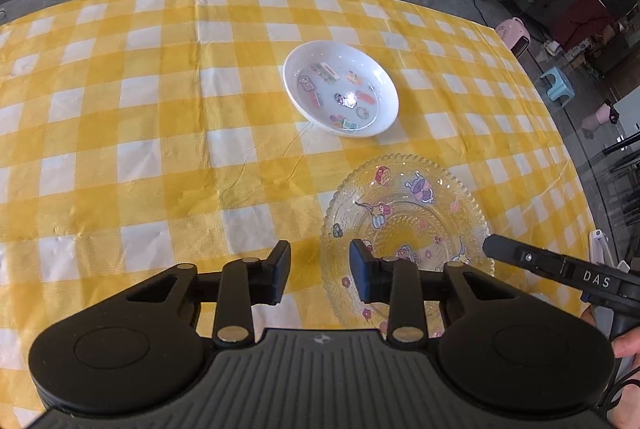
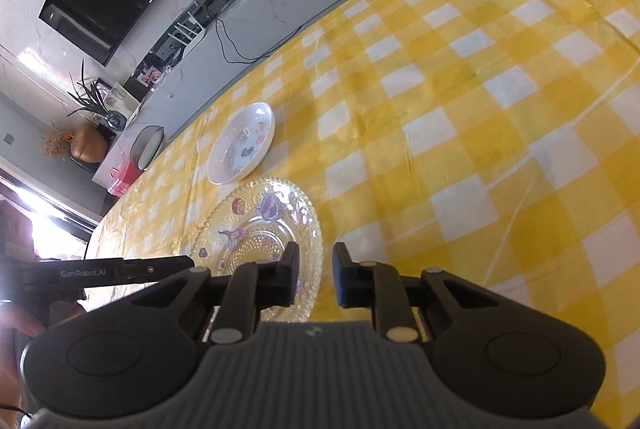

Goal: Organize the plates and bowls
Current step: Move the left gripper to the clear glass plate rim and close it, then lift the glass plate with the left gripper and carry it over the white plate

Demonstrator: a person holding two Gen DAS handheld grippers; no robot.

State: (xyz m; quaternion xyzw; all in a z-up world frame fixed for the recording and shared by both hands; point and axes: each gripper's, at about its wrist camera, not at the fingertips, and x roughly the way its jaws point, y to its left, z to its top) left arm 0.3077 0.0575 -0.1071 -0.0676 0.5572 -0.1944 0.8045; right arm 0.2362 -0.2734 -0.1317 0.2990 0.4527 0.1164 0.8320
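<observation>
Table: yellow-and-white checked cloth (image 1: 140,109) covers it.
White bowl (image 1: 341,95): far centre, upright, cartoon stickers inside.
Glass plate (image 1: 408,217): near right, clear, beaded rim, cartoon prints, apart from the bowl.
Left tool (image 1: 320,271): jaws parted, empty; right finger (image 1: 362,275) over the plate's left edge.
Right tool (image 1: 560,269): enters from right, tip at the plate's right rim.

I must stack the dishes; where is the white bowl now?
In the left wrist view the white bowl sits on the yellow checked tablecloth, right of centre, just beyond the clear glass plate.
</observation>
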